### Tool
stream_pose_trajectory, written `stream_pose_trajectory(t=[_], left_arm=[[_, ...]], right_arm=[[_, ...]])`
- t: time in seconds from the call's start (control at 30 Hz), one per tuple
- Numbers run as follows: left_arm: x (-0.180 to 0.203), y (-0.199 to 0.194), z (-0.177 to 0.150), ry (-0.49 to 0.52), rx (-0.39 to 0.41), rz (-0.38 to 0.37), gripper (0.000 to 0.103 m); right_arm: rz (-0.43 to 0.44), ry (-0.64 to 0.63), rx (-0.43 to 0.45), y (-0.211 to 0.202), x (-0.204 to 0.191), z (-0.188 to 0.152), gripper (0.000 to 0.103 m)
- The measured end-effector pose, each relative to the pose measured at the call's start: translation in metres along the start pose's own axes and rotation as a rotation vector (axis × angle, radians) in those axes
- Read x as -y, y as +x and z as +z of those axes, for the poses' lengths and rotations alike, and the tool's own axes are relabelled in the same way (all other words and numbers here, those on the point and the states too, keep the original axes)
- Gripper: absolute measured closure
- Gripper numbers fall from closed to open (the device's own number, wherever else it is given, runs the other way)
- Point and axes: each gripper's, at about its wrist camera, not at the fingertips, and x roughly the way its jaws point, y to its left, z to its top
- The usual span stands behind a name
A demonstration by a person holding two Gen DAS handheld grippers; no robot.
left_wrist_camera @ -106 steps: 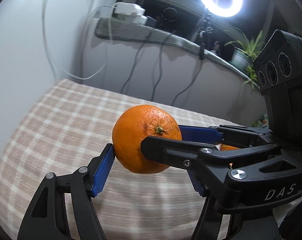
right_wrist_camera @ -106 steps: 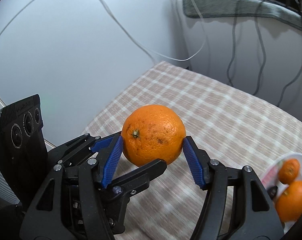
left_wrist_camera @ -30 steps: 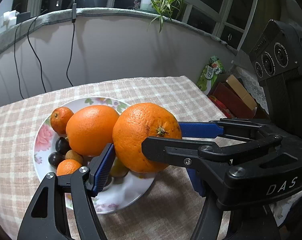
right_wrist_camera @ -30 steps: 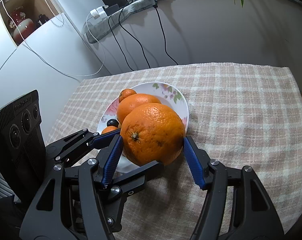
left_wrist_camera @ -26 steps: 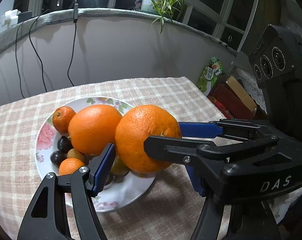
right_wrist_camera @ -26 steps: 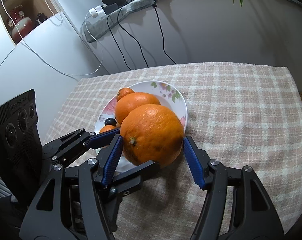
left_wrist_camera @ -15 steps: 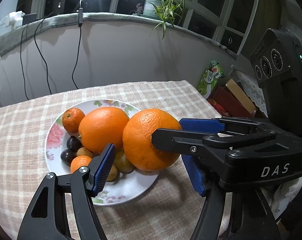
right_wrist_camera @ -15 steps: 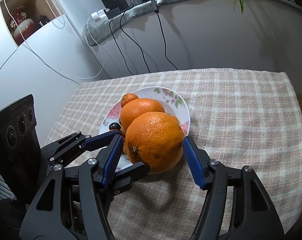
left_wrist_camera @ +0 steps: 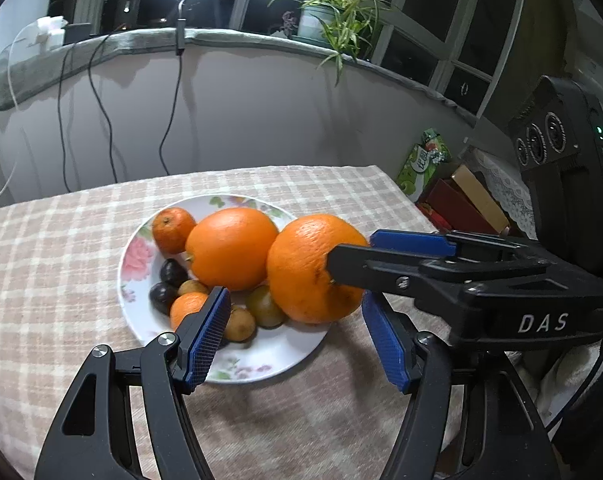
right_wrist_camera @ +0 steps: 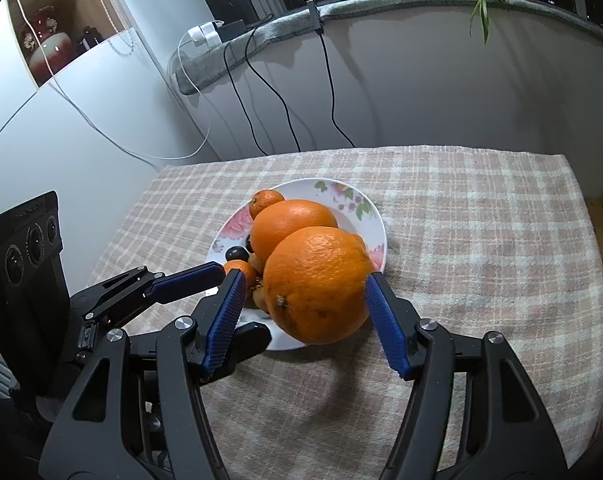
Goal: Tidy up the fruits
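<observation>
A large orange (left_wrist_camera: 315, 268) (right_wrist_camera: 317, 284) rests on the near right edge of a flowered white plate (left_wrist_camera: 261, 360) (right_wrist_camera: 375, 224) on the checked tablecloth. Both grippers are open around it, their pads no longer pressing it. My left gripper (left_wrist_camera: 297, 336) has its blue pads apart on either side. My right gripper (right_wrist_camera: 305, 316) stands open too, with its right pad close by the orange. The plate also holds a second large orange (left_wrist_camera: 231, 246), small mandarins (left_wrist_camera: 173, 228) and several small dark and brown fruits (left_wrist_camera: 169, 272).
The checked cloth (right_wrist_camera: 481, 240) covers the table, whose right edge drops off near boxes and a green packet (left_wrist_camera: 425, 160). A curved ledge with cables and a potted plant (left_wrist_camera: 325, 24) runs behind. A white cabinet (right_wrist_camera: 81, 120) stands at the left.
Both grippers carried the orange from over bare cloth to the plate, lowered it onto the plate's edge, opened and drew back a little.
</observation>
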Motion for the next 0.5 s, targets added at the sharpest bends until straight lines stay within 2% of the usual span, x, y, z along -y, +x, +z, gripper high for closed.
stream_pose_trajectory(t=[0.1,0.27,0.37,0.5], left_arm=[[-0.006,-0.007,-0.001,-0.021,0.002,0.012,0.033],[-0.014,-0.019,-0.003,-0.040,0.013,0.048,0.033],[-0.017,-0.026,-0.005,-0.047,0.016,0.079,0.030],[-0.022,-0.035,-0.008,-0.058,0.020,0.122,0.025]], right_arm=[[-0.010,-0.012,0.023,-0.005,-0.005,-0.001,0.029],[-0.043,-0.041,0.065,-0.016,-0.015,-0.005,0.027],[-0.069,-0.059,0.100,-0.024,-0.021,-0.008,0.019],[-0.112,-0.083,0.136,-0.033,-0.027,-0.014,0.015]])
